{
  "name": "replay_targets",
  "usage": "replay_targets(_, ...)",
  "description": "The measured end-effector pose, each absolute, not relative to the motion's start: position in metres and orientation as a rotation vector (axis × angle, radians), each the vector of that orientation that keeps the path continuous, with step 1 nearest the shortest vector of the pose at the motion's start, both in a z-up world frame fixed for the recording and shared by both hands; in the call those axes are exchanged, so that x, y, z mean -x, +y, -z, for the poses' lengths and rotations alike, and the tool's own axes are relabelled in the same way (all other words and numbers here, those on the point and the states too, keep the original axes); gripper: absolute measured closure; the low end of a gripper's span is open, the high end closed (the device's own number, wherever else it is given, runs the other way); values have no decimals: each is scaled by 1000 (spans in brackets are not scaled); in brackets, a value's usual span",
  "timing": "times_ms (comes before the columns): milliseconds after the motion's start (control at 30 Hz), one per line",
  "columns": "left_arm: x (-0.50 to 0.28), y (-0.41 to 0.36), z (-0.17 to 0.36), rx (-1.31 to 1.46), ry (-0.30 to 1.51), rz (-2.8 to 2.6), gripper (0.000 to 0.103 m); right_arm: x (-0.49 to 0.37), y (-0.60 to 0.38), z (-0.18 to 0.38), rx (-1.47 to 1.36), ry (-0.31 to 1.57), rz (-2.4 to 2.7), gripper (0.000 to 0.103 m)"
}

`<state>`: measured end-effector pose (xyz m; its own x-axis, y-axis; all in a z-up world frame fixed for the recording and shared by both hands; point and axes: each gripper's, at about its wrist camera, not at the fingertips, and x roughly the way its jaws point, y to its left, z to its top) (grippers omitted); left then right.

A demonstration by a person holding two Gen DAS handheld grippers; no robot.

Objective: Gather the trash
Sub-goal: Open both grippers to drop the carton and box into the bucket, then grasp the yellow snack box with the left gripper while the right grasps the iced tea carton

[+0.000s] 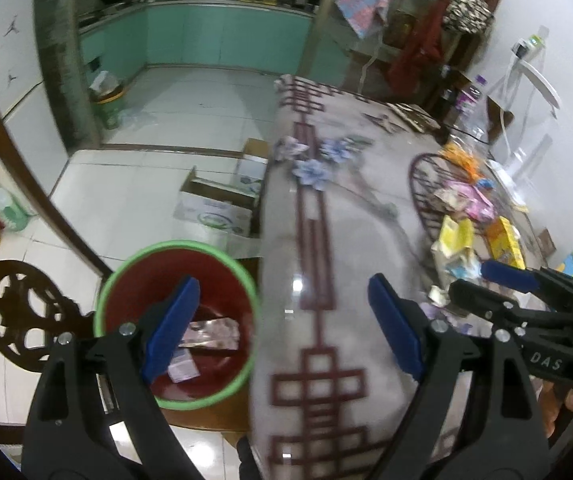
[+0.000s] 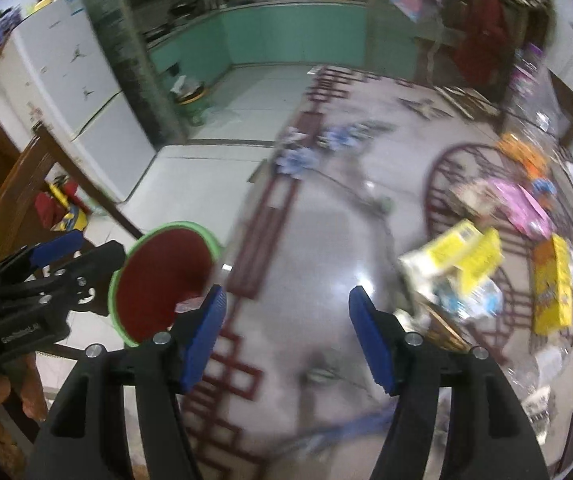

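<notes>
A red bin with a green rim [image 1: 106, 300] stands on a chair beside the table's left edge, with wrappers [image 1: 210, 332] inside; it also shows in the right wrist view [image 2: 162, 276]. My left gripper [image 1: 282, 324] is open and empty, straddling the bin's right rim and the table edge. My right gripper [image 2: 286, 336] is open and empty over the glossy table [image 2: 326, 240]. A pile of trash lies on the table's right side: a yellow packet [image 2: 462, 252], a pink wrapper [image 2: 522, 208] and a yellow box [image 2: 552, 288]. The pile also shows in the left wrist view [image 1: 466, 216].
A dark wooden chair [image 1: 14, 280] stands left of the bin. Cardboard boxes [image 1: 218, 204] sit on the tiled floor by the table. A green kitchen bin [image 1: 108, 104] stands farther back. A white fridge [image 2: 66, 80] is at the left. Clear bottles [image 1: 470, 112] stand at the table's far right.
</notes>
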<state>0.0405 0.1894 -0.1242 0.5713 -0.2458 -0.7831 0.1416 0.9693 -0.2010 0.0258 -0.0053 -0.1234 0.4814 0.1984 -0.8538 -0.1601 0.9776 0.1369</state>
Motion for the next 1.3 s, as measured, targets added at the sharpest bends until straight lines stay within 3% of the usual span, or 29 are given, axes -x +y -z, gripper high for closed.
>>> replay_targets(700,-22,-8,126,38,953,289,19,-26,-317,168,-209,1103,155,40)
replay_targets(900,-35,-47,132,-13,982,288,19,-59,-346,201,-227,1155,159,40)
replay_targets(1000,-50,-64,140,-41,1013,303,19,-72,-349,213,-249,1169,119,31)
replay_targets(1100,-70,-80,152,-77,1041,318,19,-83,-346,222,-252,1183,74,31)
replay_targets(1300,-115,-112,180,-163,1101,379,19,-97,-338,244,-249,1240,17,44)
